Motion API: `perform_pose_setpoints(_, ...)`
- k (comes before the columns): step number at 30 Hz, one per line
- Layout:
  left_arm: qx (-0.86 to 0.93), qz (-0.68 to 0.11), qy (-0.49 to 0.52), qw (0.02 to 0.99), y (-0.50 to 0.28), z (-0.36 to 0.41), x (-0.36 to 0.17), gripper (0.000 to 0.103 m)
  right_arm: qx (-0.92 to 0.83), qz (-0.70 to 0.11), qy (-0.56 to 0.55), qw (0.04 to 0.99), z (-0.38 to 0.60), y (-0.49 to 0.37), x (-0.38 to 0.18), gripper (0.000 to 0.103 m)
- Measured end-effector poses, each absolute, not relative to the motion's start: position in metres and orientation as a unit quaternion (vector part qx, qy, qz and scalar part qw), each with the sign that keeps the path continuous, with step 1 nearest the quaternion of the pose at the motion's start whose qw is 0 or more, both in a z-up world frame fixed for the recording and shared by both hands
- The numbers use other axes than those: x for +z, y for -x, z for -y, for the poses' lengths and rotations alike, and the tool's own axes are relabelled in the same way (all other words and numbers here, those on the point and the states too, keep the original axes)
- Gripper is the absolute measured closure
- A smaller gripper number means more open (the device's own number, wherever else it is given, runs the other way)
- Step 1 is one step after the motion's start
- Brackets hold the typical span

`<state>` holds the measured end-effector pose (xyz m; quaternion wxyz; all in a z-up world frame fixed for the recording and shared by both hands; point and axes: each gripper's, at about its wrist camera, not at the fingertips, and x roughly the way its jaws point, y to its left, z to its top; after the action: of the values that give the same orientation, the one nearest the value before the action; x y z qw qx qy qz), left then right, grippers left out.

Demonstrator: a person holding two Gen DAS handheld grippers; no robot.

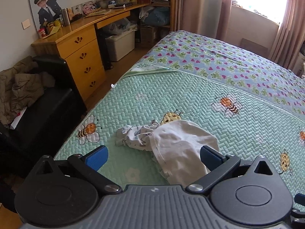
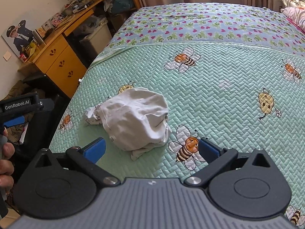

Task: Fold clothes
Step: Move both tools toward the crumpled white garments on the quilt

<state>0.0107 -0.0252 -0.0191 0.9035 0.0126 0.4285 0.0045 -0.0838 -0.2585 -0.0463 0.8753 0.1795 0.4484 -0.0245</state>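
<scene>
A crumpled white garment (image 1: 177, 147) (image 2: 137, 118) lies heaped on the green quilted bedspread (image 1: 171, 99) (image 2: 219, 99). A smaller printed garment (image 1: 133, 135) (image 2: 93, 115) sticks out from under its left side. My left gripper (image 1: 154, 158) hovers just above the near edge of the heap, jaws wide open, nothing between the blue pads. My right gripper (image 2: 151, 149) is open too, poised over the near right side of the heap without touching it. At the left edge of the right wrist view the left gripper's body (image 2: 19, 106) shows, held by a hand (image 2: 5, 162).
The bed's left edge (image 1: 91, 114) drops to the floor beside a black chair (image 1: 43, 103) with an olive jacket. A wooden desk with drawers (image 1: 82, 57) stands behind it. A frog-and-heart sheet (image 1: 228, 61) covers the far half of the bed.
</scene>
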Motion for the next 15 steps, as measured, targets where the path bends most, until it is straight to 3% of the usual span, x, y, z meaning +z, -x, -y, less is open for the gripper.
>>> perform_pose_setpoints(15,0.009,-0.434,-0.026,0.901,-0.012,0.032,-0.016,0.001,-0.017,-0.449,-0.177,0.876,0.248,0.084,-0.046,0.001)
